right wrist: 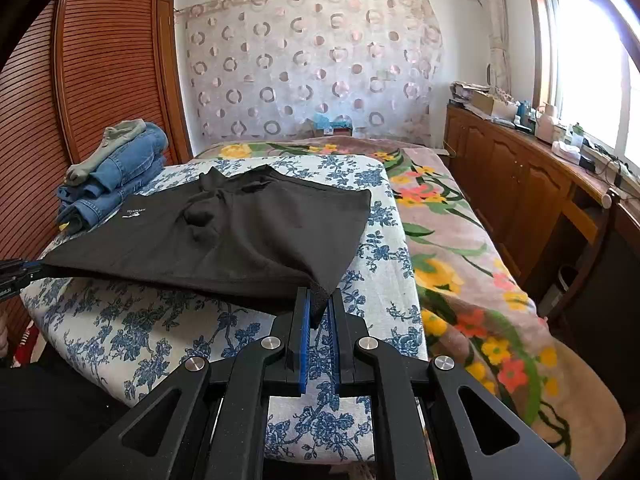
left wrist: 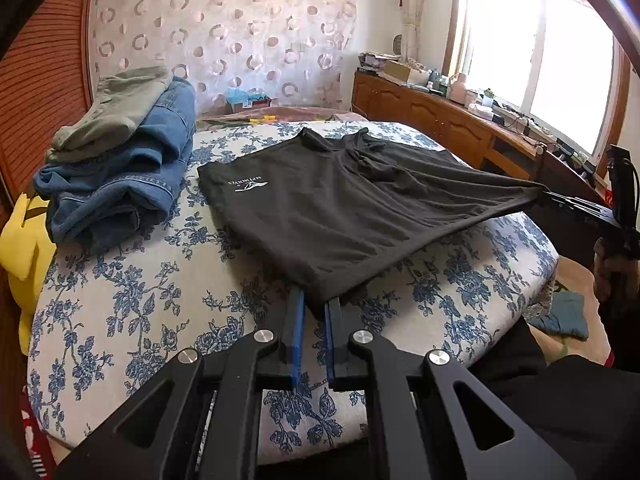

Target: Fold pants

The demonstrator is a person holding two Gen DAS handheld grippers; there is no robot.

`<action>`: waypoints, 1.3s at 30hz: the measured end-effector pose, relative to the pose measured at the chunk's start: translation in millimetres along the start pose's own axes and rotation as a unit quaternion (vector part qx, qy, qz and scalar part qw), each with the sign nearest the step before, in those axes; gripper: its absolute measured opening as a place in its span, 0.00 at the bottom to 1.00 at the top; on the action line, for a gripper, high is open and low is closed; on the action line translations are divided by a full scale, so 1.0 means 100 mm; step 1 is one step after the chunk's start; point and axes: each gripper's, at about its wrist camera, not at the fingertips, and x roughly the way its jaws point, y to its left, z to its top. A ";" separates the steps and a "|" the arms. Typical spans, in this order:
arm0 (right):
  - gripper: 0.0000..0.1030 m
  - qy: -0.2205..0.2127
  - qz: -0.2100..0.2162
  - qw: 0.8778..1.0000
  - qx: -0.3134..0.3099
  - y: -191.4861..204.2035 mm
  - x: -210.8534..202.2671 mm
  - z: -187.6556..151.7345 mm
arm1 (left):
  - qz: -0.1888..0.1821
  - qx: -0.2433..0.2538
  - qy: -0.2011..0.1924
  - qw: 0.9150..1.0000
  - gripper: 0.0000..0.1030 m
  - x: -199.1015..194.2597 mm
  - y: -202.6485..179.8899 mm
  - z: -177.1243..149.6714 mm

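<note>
Black shorts-style pants point(left wrist: 340, 208) with a small white logo lie spread on the blue-flowered board point(left wrist: 140, 320). Their near edge is lifted off the surface. My left gripper point(left wrist: 316, 300) is shut on the near left corner of the pants. My right gripper point(right wrist: 319, 300) is shut on the near right corner; the pants point(right wrist: 240, 232) stretch between the two. The right gripper also shows in the left wrist view point(left wrist: 560, 200), and the left gripper in the right wrist view point(right wrist: 28, 270).
A stack of folded blue jeans point(left wrist: 120, 184) topped by an olive garment point(left wrist: 108, 116) sits at the board's far left. A flowered blanket point(right wrist: 480, 280) covers the bed to the right. A wooden cabinet point(right wrist: 520, 184) with clutter runs under the window. A louvred wooden wardrobe point(right wrist: 100, 72) stands left.
</note>
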 end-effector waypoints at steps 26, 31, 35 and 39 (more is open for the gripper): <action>0.08 -0.006 0.011 1.000 -0.019 0.11 0.23 0.03 | 0.047 -0.031 0.002 0.998 0.80 0.08 0.39 0.00; 0.08 -0.020 0.022 0.999 -0.032 0.22 0.24 0.12 | 0.056 -0.033 0.002 0.998 0.80 0.08 0.41 -0.02; 0.08 -0.027 0.043 0.998 -0.044 0.37 0.30 0.16 | 0.054 -0.035 -0.016 0.998 0.80 -0.01 0.42 -0.01; 0.08 -0.028 0.068 0.995 -0.060 0.57 0.40 0.22 | 0.045 -0.046 -0.032 0.997 0.80 -0.13 0.48 0.03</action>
